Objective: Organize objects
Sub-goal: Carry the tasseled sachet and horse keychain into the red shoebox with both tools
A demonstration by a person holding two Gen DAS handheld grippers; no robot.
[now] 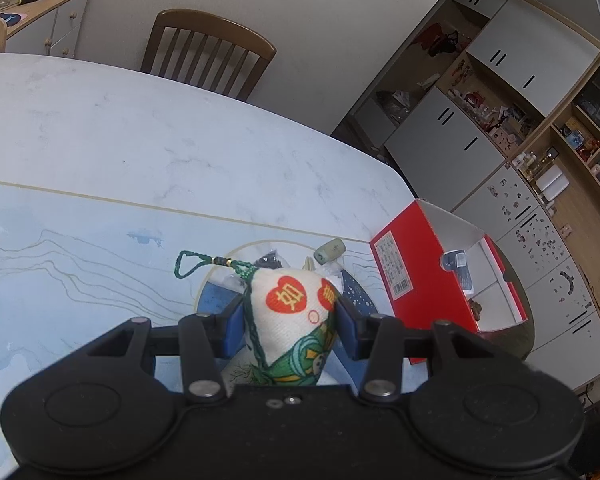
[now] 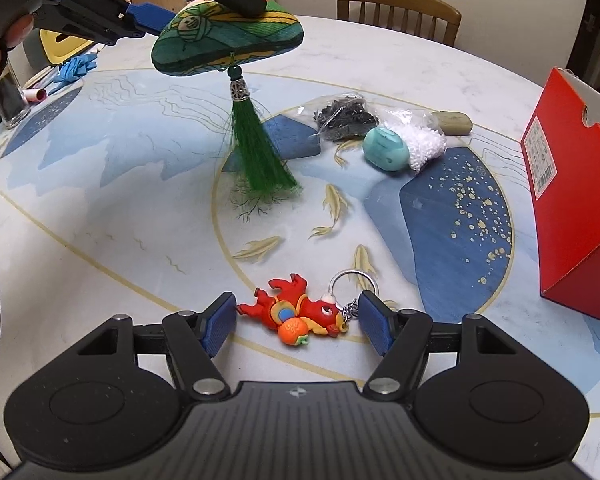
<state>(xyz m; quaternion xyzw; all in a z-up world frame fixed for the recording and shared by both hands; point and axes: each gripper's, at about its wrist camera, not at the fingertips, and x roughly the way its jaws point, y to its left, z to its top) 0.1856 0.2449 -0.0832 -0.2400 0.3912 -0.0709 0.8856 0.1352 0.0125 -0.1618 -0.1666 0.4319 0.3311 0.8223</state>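
Sachet lifted, dragon keychain between parted pads

The left gripper (image 1: 290, 320) clamps the embroidered sachet (image 1: 292, 316) above the tabletop's (image 2: 100, 220) middle; the right gripper (image 2: 296, 320) stands open around the red dragon keychain (image 2: 296, 314) near the front edge.

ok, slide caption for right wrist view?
Open right hand-held gripper brackets red dragon keychain; left hand-held gripper lifts tasselled sachet.

wall (image 1: 300, 20): plain white | wooden chair (image 1: 208, 54) behind marble table (image 1: 140, 132) | shelving unit (image 1: 512, 112): white doors
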